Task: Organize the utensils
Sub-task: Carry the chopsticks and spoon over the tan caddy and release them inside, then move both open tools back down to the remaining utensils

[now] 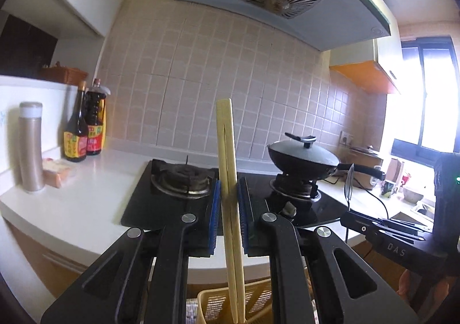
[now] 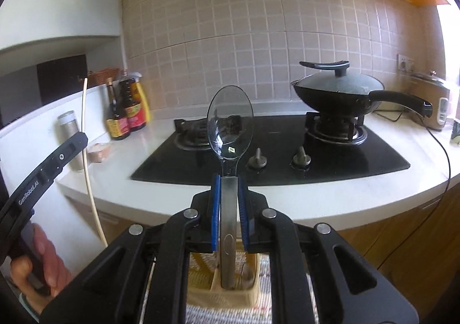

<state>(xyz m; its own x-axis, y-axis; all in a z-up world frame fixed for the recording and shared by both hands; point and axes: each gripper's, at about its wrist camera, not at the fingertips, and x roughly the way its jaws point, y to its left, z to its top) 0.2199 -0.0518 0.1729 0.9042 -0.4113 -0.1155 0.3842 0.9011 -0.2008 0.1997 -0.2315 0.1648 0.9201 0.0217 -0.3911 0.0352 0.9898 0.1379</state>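
The chopsticks (image 1: pixel 228 188) are clamped between the narrow jaws of the left gripper (image 1: pixel 229 203), with their long axis running 12 to 6 o'clock, tips lost below in the yellow basket (image 1: pixel 253 299). The spoon (image 2: pixel 229 134) is pinched by its handle in the right gripper (image 2: pixel 229 203), bowl at 12 o'clock, handle end down at 6 o'clock inside the same basket. Both utensils are thus held upright above the basket, which lies at 6 o'clock from each pair of jaws; neither hand can be judged nearer. The stove (image 2: pixel 287 151) is seen beyond, at 12 o'clock.
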